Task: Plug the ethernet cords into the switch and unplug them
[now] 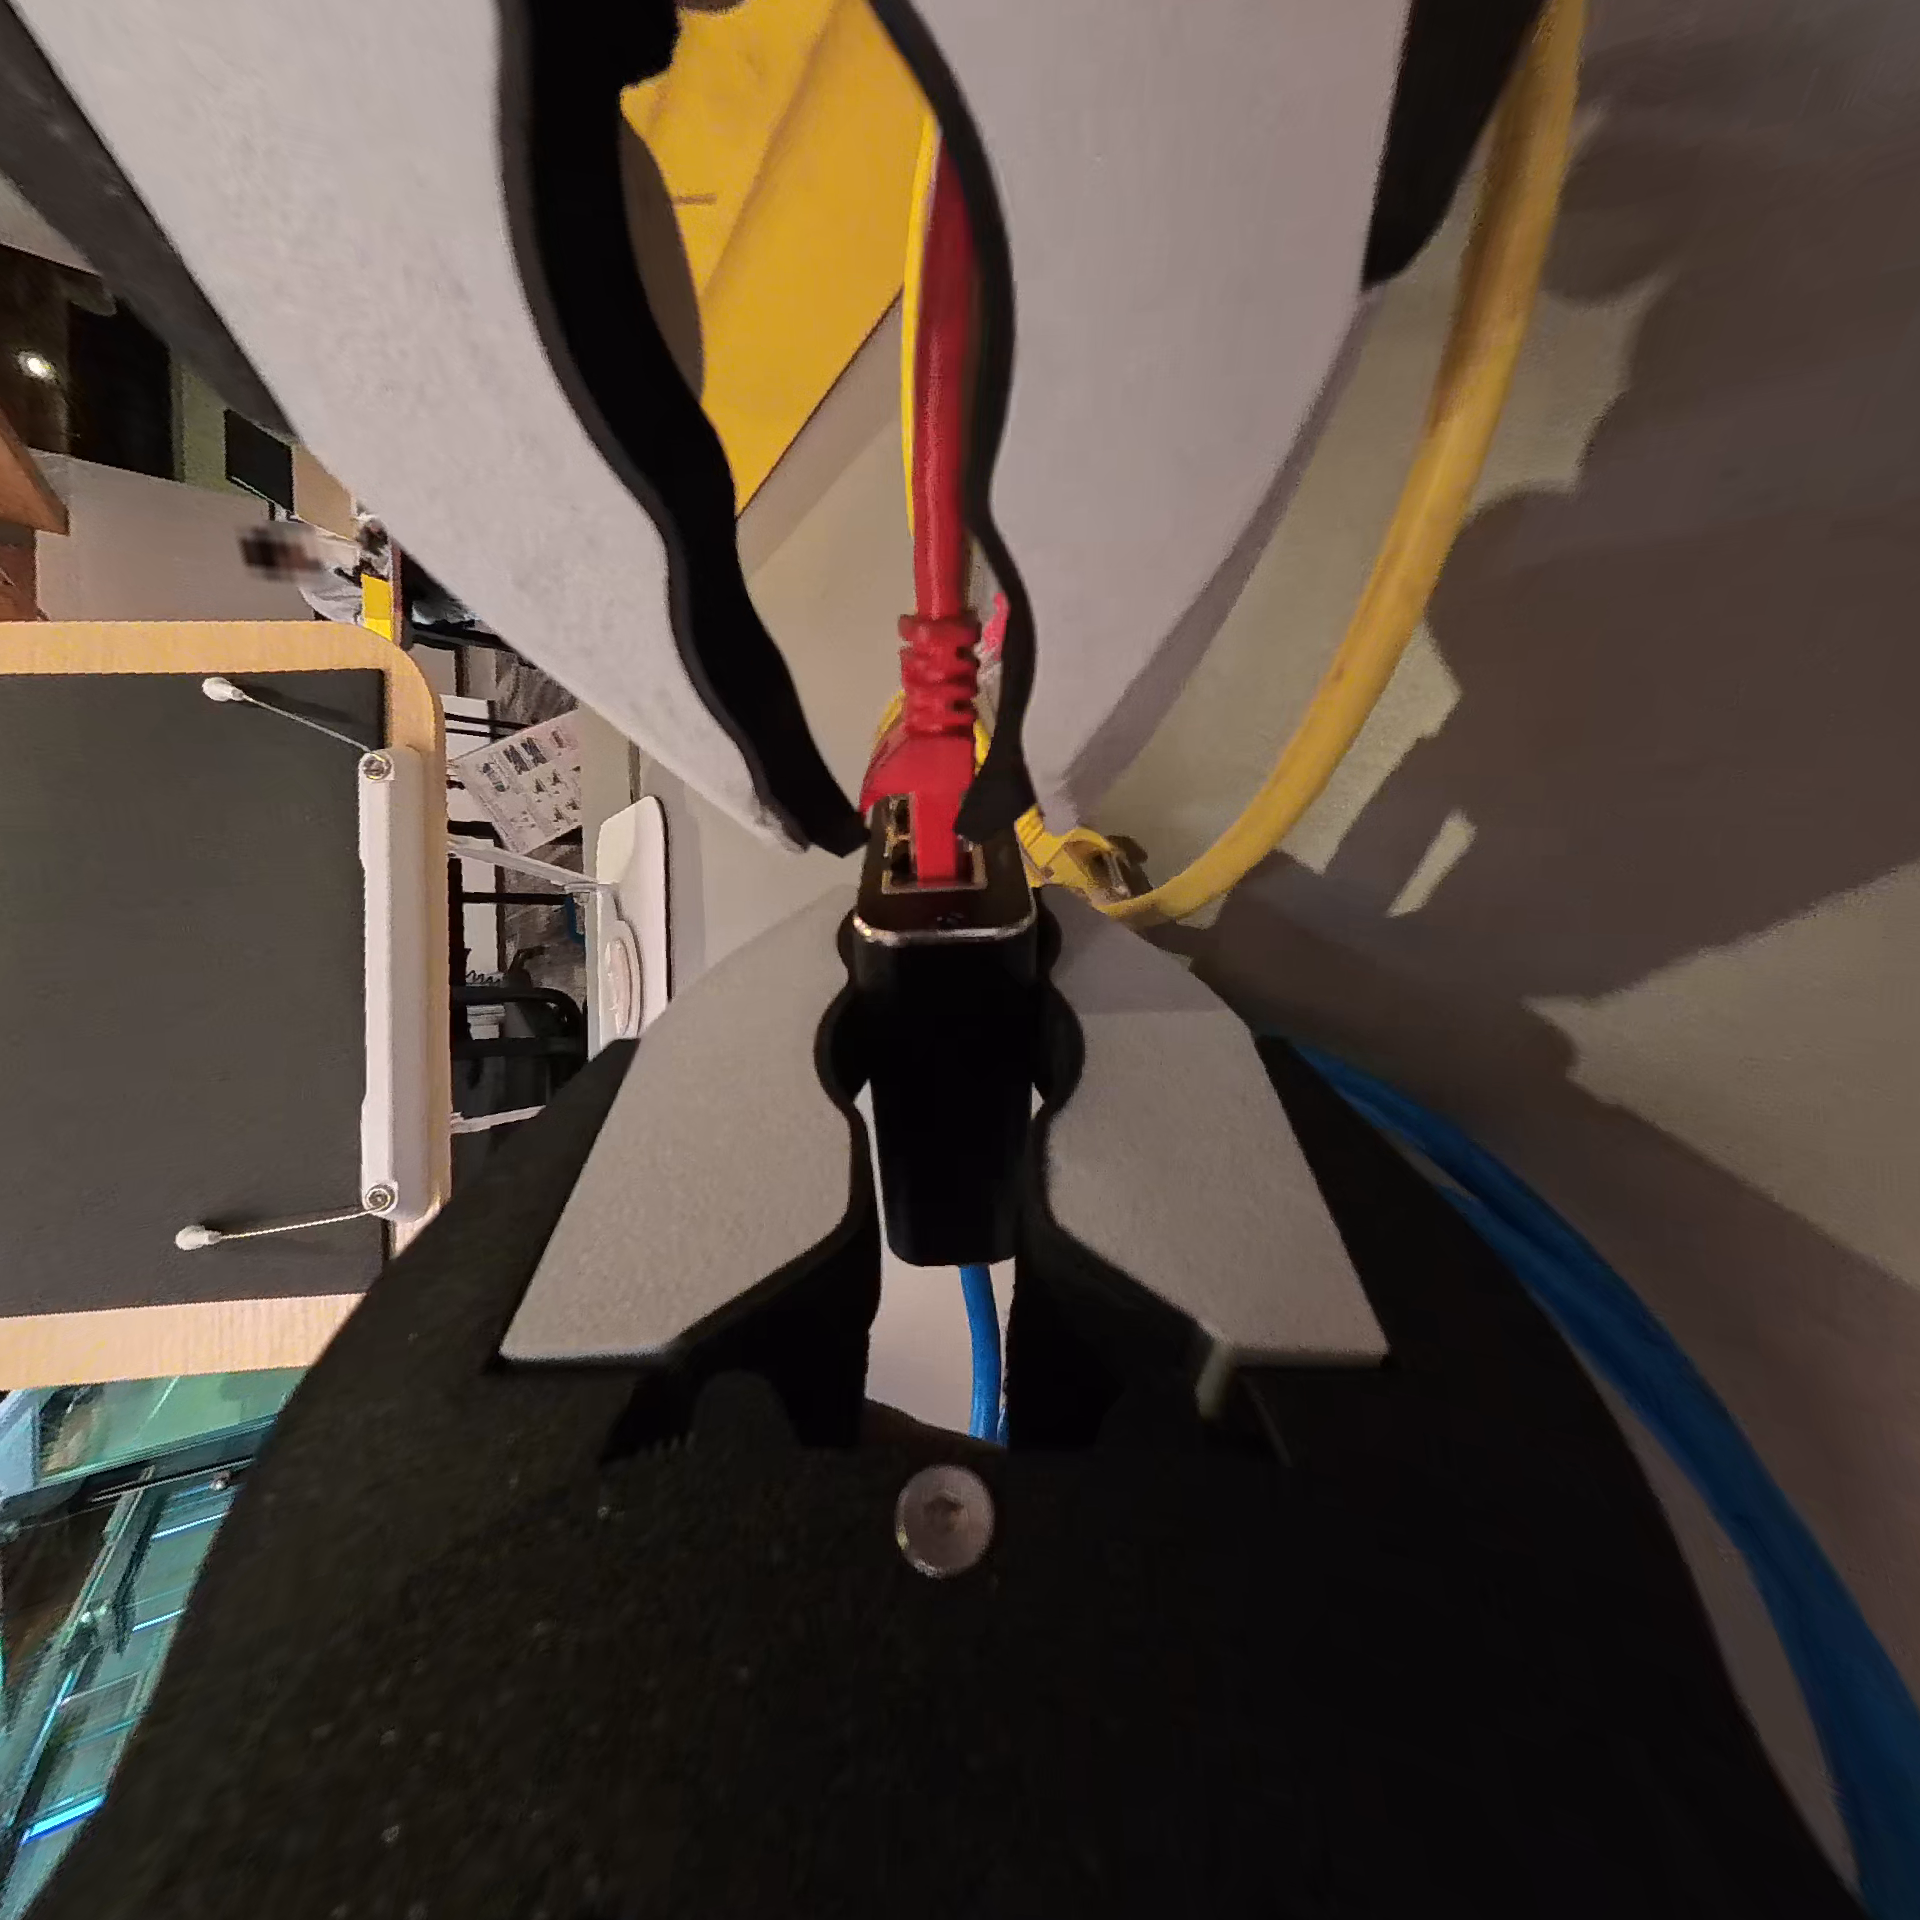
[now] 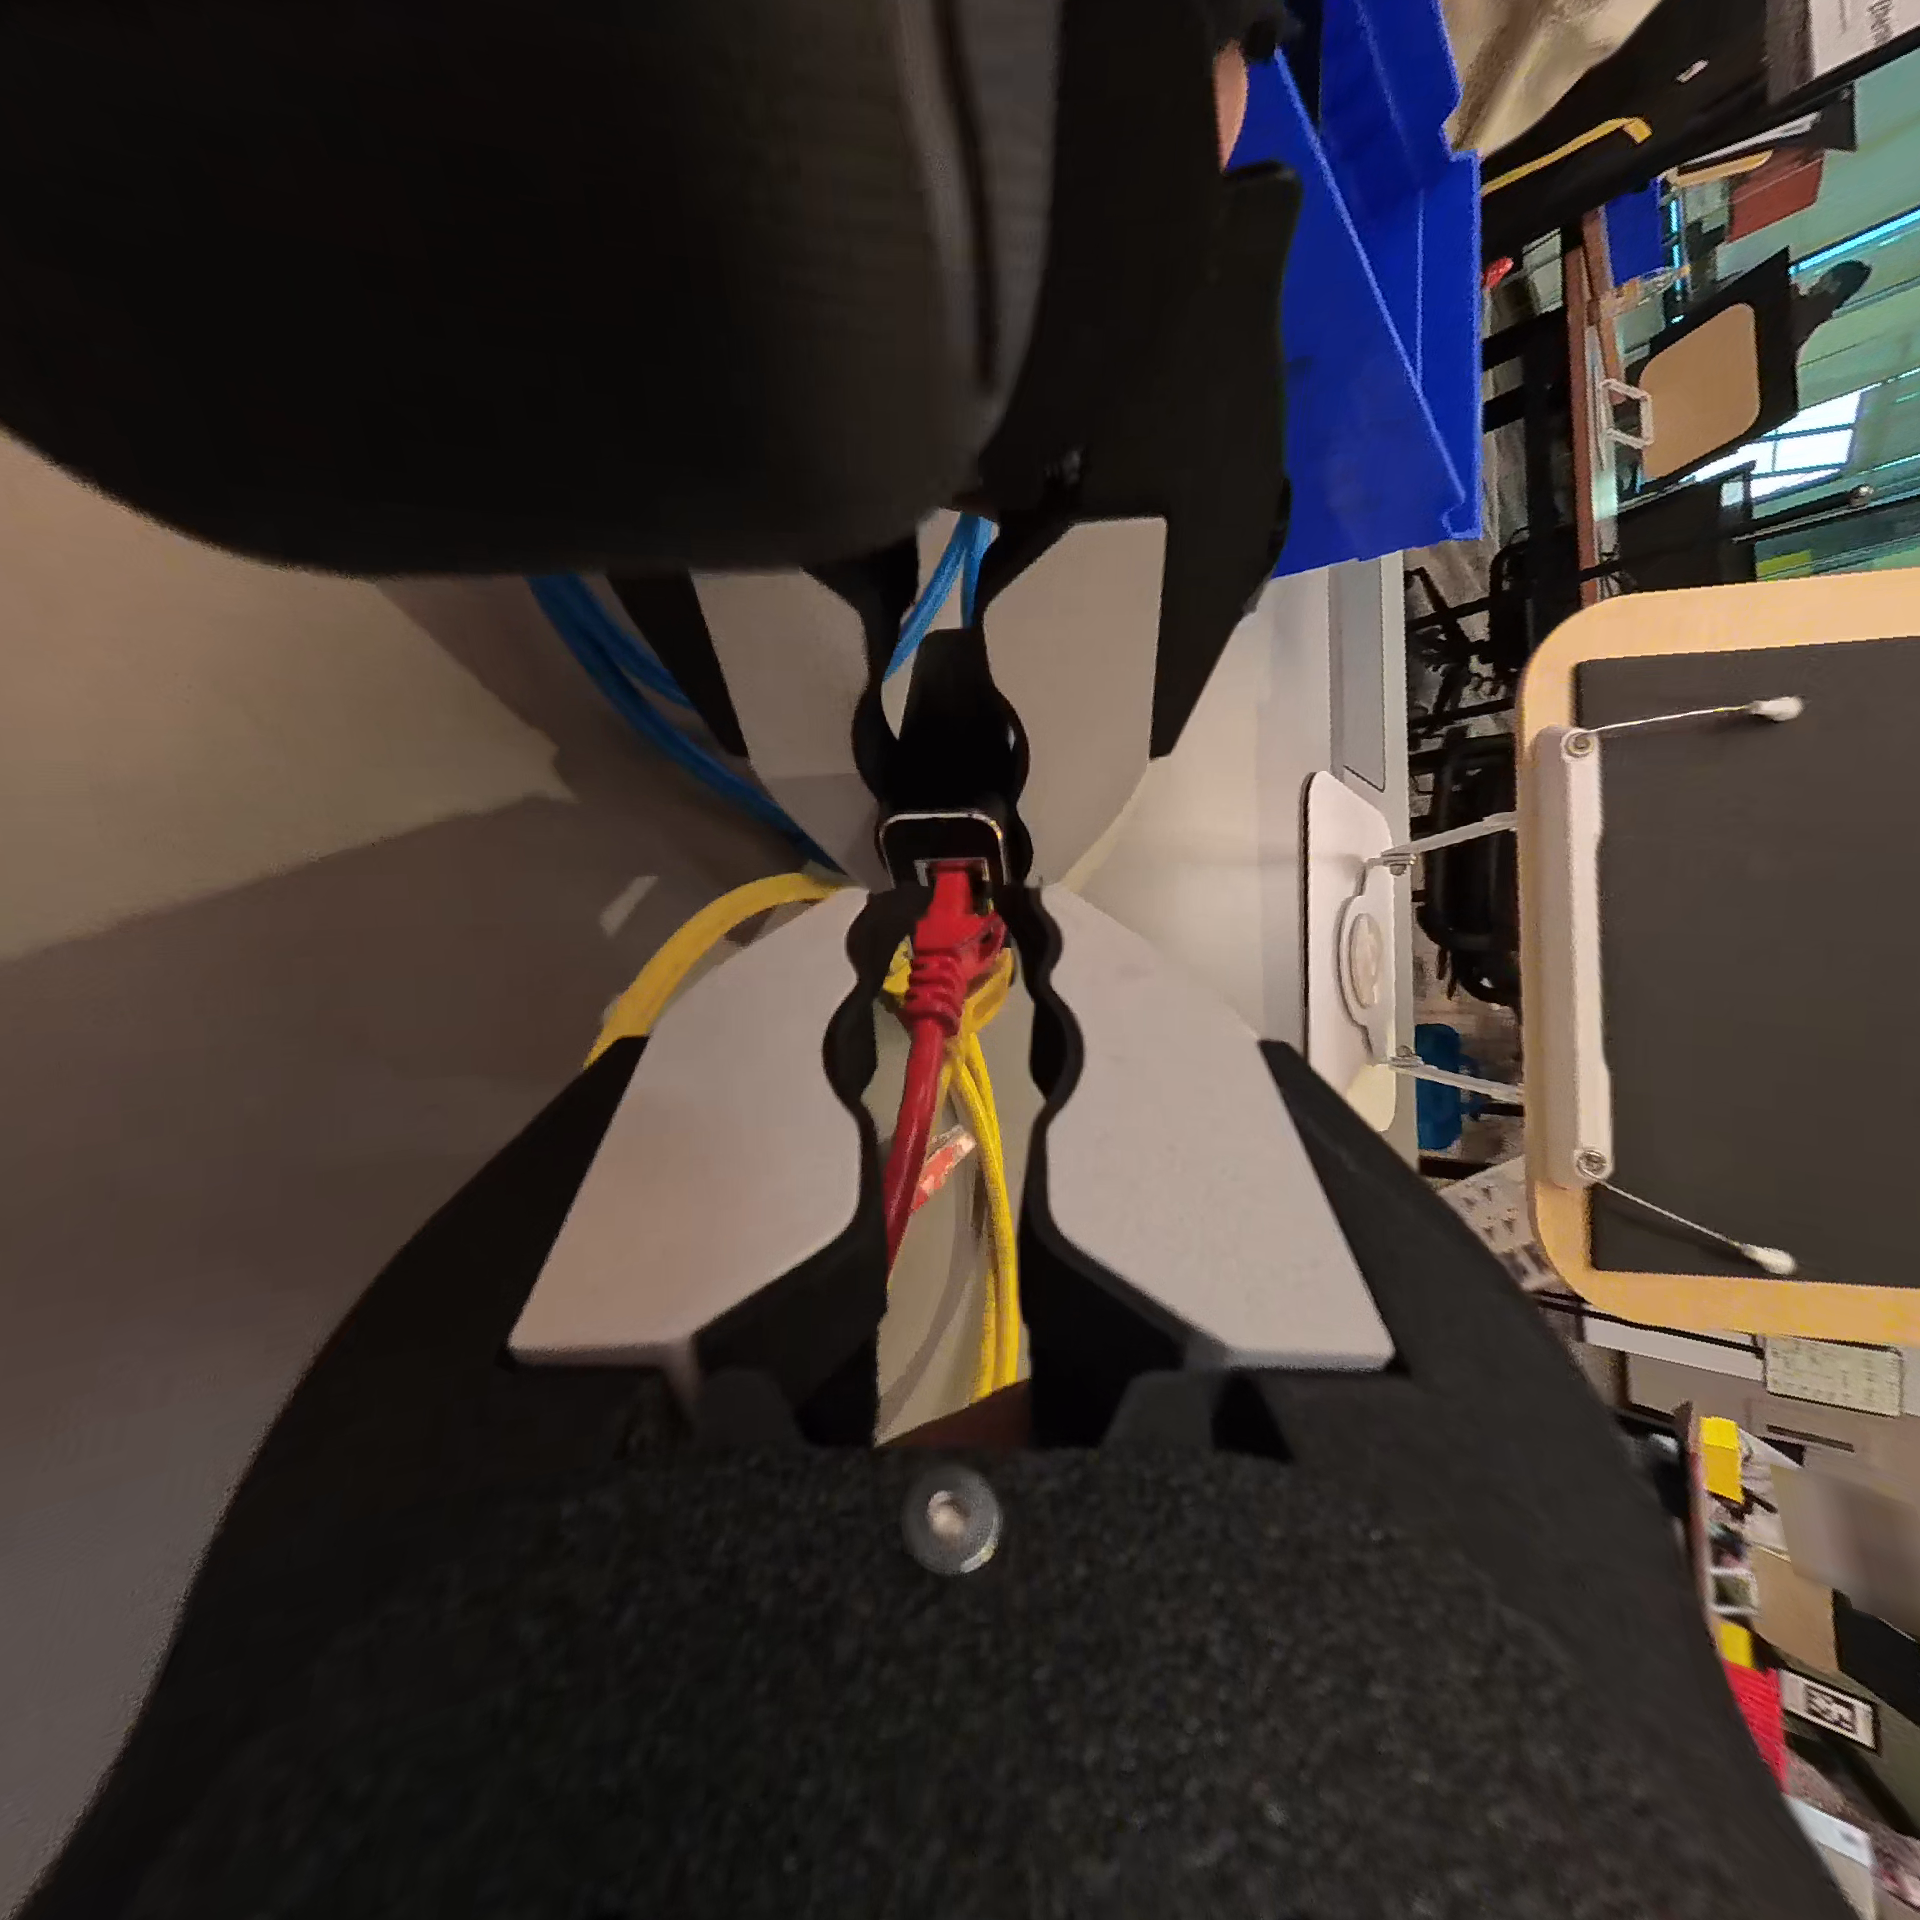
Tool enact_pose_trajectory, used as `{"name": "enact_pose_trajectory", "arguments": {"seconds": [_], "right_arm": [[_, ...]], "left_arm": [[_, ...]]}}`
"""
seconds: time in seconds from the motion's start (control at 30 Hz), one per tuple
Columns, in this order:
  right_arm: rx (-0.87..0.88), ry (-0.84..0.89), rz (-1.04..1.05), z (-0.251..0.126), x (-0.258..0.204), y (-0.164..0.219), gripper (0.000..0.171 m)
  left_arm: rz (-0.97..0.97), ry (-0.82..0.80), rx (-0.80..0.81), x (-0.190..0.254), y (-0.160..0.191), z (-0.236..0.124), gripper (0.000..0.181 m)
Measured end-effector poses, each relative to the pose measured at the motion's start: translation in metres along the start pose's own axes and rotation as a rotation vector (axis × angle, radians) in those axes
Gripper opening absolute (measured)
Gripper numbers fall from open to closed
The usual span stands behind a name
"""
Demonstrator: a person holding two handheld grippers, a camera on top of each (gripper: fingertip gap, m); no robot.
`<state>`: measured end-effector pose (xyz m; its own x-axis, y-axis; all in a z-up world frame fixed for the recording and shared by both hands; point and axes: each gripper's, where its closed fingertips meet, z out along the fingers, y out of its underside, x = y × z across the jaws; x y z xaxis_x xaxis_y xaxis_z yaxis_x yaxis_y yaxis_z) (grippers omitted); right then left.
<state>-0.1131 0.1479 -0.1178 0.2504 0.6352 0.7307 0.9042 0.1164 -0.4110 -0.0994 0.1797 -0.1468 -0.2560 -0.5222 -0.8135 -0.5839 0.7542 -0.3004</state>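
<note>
Black switch [image 1: 948,1049] in left claw [image 1: 951,997], red cord [image 1: 940,582] plugged in

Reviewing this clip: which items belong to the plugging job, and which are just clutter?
In the job: black switch, red ethernet cord, yellow cord, blue cord, left gripper, right gripper.

Lying about: blue bin, black board with wooden edge.

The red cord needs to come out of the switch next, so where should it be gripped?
Probably grip the red cord on its ribbed boot behind the plug, coming from opposite the switch along the cord, pulling straight back.
</note>
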Motion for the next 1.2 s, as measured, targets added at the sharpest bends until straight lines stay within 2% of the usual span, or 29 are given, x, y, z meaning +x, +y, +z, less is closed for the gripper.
{"name": "enact_pose_trajectory", "arguments": {"seconds": [0.03,0.57,0.73,1.2], "right_arm": [[-0.003,0.016,-0.01,0.0,0.001,0.0,0.025],[-0.035,0.015,-0.034,0.004,-0.001,0.004,0.015],[-0.06,-0.001,0.039,0.005,0.001,0.006,0.011],[-0.068,0.052,-0.002,0.004,-0.007,0.008,0.012]], "left_arm": [[-0.002,0.001,0.0,0.0,0.0,0.0,0.027],[0.006,0.002,-0.001,0.001,-0.001,0.0,0.026],[0.001,-0.004,-0.002,-0.001,0.0,0.001,0.027],[0.091,-0.015,0.006,0.003,0.0,0.003,0.027]]}}
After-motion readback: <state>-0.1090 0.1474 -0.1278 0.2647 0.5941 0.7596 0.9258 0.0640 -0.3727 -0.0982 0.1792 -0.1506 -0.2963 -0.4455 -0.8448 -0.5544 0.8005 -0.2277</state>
